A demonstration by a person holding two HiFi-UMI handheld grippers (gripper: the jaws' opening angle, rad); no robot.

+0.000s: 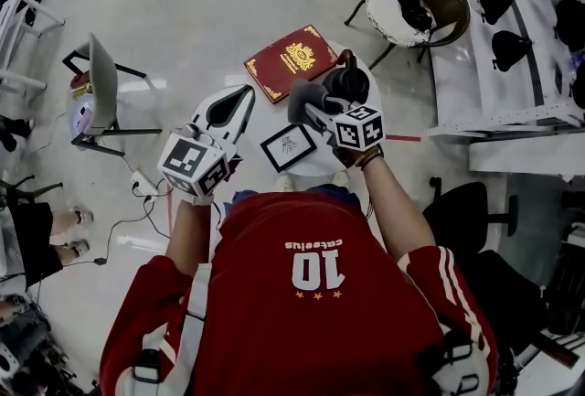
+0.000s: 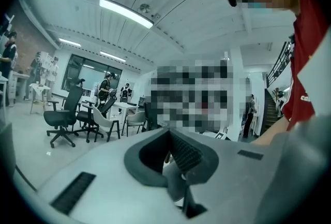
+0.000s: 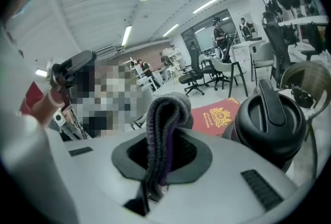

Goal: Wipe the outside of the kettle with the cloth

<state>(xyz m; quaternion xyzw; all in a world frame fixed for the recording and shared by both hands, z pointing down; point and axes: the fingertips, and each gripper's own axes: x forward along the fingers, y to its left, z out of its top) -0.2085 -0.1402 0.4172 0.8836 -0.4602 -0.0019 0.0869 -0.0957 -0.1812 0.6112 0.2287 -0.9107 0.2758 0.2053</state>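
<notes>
the right gripper (image 1: 318, 109) clamps the folded cloth (image 3: 164, 119) in closed jaws just beside the kettle (image 3: 269, 127), apparently ready to wipe, while the left gripper (image 1: 236, 103), closed and empty, hangs clear.

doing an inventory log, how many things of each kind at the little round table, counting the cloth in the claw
kettle: 1
red book: 1
framed picture: 1
cloth: 1
total: 4
</notes>
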